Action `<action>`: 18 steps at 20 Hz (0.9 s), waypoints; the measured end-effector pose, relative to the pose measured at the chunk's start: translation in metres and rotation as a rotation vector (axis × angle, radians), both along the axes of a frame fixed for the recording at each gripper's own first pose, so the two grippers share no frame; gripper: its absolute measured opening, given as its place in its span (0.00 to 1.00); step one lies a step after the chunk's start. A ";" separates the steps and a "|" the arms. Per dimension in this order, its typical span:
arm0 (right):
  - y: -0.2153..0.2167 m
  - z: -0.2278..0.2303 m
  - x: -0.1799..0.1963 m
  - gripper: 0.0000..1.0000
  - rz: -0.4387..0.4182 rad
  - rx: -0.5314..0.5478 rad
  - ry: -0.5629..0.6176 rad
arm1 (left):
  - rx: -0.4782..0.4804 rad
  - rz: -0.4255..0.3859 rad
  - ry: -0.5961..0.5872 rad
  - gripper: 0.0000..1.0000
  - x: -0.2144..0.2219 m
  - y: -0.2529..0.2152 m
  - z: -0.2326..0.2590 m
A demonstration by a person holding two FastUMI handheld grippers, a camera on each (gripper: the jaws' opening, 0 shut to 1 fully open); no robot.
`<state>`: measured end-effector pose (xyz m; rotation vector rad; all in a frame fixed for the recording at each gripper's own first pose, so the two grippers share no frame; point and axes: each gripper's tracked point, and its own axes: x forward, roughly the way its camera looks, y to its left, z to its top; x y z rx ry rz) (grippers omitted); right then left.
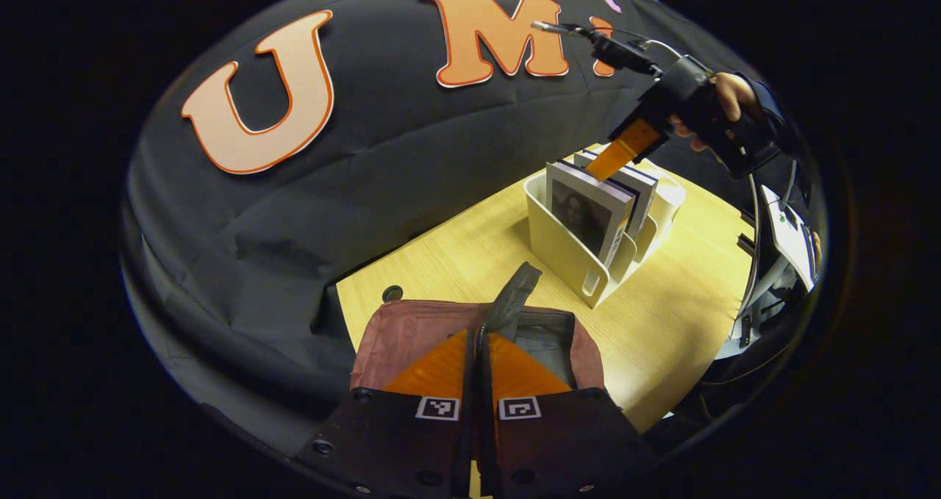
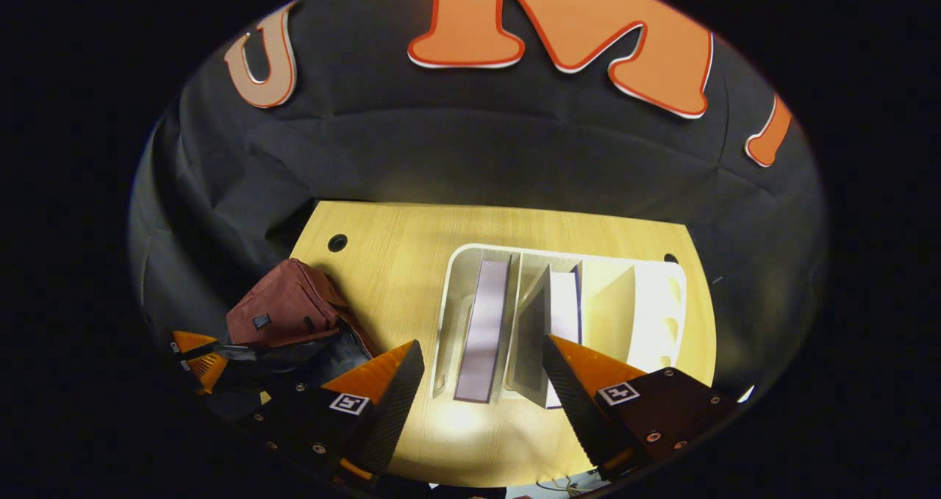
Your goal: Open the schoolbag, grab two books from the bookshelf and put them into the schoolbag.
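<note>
Black cloth wall behind, light wooden table point(image 2: 412, 256) in front of it. Dark red schoolbag point(image 1: 412, 337) sits at the table's edge, top open, grey lining visible; a grey zipper strap point(image 1: 514, 297) stands up from the opening. Left gripper point(image 1: 478, 359) has its jaws pressed together at the base of that strap, on the zipper line; cannot tell if they actually pinch anything. White bookshelf point(image 1: 570, 253) with upright dividers stands on the table, apart from the bag. Two books in it: front book point(image 1: 588, 216) with a dark portrait cover, second book point(image 1: 636, 183) one slot behind. In the right gripper view the books stand spine-up in neighbouring slots, front book point(image 2: 485, 330) to the left. Right gripper point(image 2: 481, 370) hovers above the bookshelf, jaws wide apart, holding nothing. From the left gripper view, a gloved hand point(image 1: 735, 113) holds the right gripper, one finger point(image 1: 621, 150) dipping toward the tops of the books.
</note>
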<state>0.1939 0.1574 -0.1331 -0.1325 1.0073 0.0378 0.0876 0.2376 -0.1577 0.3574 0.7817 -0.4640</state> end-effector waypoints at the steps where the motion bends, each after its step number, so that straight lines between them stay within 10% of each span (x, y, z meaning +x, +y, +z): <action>1: 0.000 -0.008 0.002 0.97 -0.014 0.001 0.029 | -0.003 -0.003 -0.002 0.05 0.001 0.000 -0.001; 13: -0.011 -0.064 0.032 0.82 -0.111 -0.050 0.226 | -0.030 0.005 0.007 0.06 0.001 0.011 -0.009; 18: -0.005 -0.070 0.024 0.34 -0.168 -0.032 0.304 | -0.042 0.007 0.011 0.06 -0.001 0.011 -0.011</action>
